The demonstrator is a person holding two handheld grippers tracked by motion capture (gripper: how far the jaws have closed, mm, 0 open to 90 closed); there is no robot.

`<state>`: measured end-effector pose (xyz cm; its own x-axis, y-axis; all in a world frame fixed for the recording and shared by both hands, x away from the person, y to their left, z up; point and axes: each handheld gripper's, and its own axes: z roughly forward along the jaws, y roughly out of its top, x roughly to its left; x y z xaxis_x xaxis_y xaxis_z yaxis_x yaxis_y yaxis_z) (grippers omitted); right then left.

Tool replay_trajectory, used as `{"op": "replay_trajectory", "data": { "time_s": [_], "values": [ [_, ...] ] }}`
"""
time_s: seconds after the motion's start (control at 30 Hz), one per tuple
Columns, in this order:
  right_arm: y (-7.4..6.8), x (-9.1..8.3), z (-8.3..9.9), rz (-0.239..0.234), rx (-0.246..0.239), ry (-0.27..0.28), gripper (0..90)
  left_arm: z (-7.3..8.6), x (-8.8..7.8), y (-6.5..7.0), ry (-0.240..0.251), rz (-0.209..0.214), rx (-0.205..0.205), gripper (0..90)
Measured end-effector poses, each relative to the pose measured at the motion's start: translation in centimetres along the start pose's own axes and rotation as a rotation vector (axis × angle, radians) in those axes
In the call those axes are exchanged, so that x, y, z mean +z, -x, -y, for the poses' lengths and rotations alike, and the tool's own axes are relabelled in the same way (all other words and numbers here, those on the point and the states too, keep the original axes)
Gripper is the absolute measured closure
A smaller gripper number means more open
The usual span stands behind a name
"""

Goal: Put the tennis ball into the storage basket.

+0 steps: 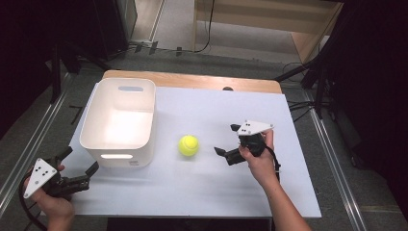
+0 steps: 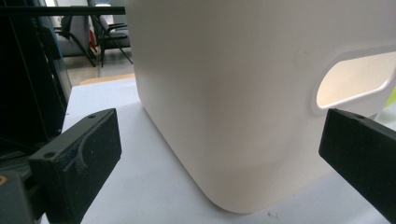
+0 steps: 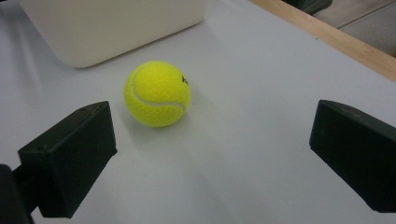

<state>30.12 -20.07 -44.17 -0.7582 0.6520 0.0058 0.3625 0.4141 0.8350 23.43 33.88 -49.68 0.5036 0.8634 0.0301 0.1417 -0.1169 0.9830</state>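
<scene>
White bench point(image 1: 202, 192) carries a yellow tennis ball point(image 1: 189, 145) just right of the white bin point(image 1: 120, 120). Right tongs point(image 1: 230, 140) gape toward the ball, wrist low. Left tongs point(image 1: 81, 161) hang open at the bin's near corner.

ball point(image 1: 189, 145) on table point(image 1: 288, 192), right of bin point(image 1: 120, 122)

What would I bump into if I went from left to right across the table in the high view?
Left gripper → white tub → tennis ball → right gripper, held in the person's right hand.
</scene>
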Motion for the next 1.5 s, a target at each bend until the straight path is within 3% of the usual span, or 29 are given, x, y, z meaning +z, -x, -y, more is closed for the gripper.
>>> {"op": "replay_trajectory", "data": {
  "time_s": [1.5],
  "values": [
    [-1.5,5.7,-3.3,-0.098,-0.073,-0.122,0.0,0.0,0.0,0.0,-0.002,0.006,0.001,0.0]
  ]
}}
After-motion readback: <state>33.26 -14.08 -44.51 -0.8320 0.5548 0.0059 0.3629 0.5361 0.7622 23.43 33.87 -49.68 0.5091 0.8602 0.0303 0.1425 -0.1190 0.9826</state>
